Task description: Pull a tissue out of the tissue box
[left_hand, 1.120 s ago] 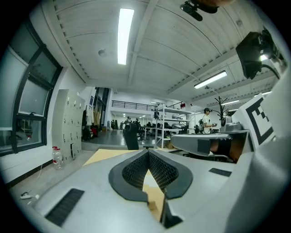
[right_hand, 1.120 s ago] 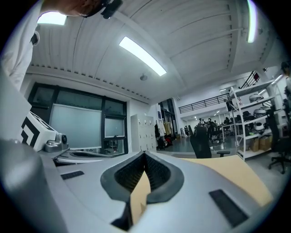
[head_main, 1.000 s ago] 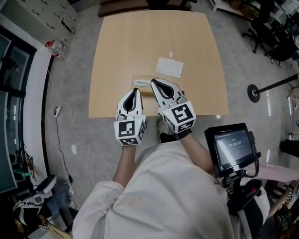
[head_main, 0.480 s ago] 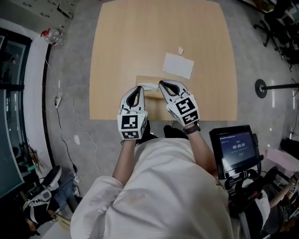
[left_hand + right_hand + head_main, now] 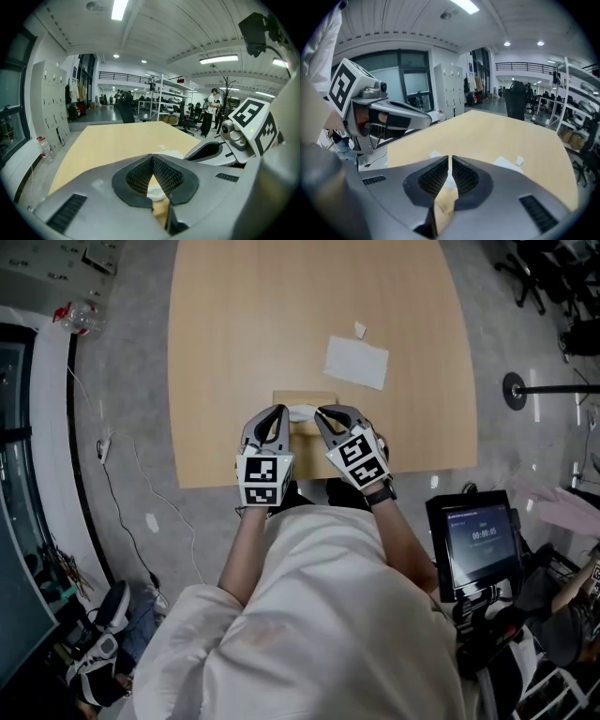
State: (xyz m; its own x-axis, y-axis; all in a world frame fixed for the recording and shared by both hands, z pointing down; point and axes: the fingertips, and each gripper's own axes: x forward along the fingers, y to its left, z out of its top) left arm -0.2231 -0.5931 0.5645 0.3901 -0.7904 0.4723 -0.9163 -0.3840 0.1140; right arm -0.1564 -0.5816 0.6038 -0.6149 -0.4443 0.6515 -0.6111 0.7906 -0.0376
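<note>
A tan tissue box point(image 5: 304, 399) lies near the table's front edge, with a white tissue tuft point(image 5: 302, 413) sticking out of its top. My left gripper point(image 5: 277, 412) has its tips just left of the tuft, and my right gripper point(image 5: 322, 414) has its tips just right of it. Both are shut, jaw tips touching, with nothing visibly held. In the left gripper view the tuft point(image 5: 155, 192) and box point(image 5: 160, 212) show below the closed tips point(image 5: 153, 157). The right gripper view shows the same tuft point(image 5: 449, 183) under its tips point(image 5: 450, 161).
A flat white tissue point(image 5: 356, 362) lies on the wooden table point(image 5: 234, 343) beyond the box, with a small paper scrap point(image 5: 360, 330) past it. A stand with a screen point(image 5: 480, 538) is at my right. Chairs and shelves stand far behind the table.
Both grippers have drawn in around the box. The left gripper moved forward to the tuft's left, and the right now sits just beside the tuft. The head view has shifted.
</note>
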